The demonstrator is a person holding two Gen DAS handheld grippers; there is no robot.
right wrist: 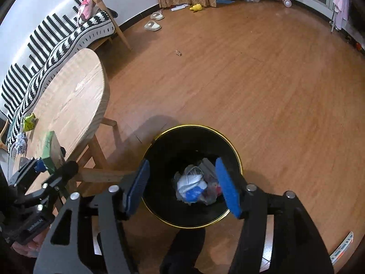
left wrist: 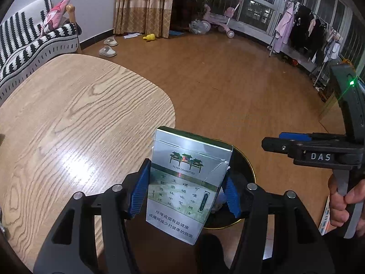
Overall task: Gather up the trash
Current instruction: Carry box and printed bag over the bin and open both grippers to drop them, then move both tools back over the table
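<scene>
My left gripper [left wrist: 184, 191] is shut on a silver and green cigarette pack [left wrist: 187, 182], held upright just off the table's right edge, over the near side of a black trash bin with a gold rim [left wrist: 246, 162]. In the right wrist view the same pack [right wrist: 50, 150] shows in the left gripper [right wrist: 49, 164] beside the table. My right gripper [right wrist: 182, 185] is open and empty above the bin [right wrist: 159, 143], which holds crumpled wrappers and a plastic bag [right wrist: 194, 185]. It also shows in the left wrist view [left wrist: 273, 142] at the right.
A wooden table [left wrist: 75, 123] stands at the left; on it lie a yellow-green wrapper [right wrist: 29, 121] and a crumpled paper [right wrist: 21, 143]. A striped sofa [right wrist: 57, 38] is behind it. Slippers [right wrist: 152, 25], a yellow toy [right wrist: 196, 7] and a small scrap [right wrist: 178, 53] lie on the wood floor.
</scene>
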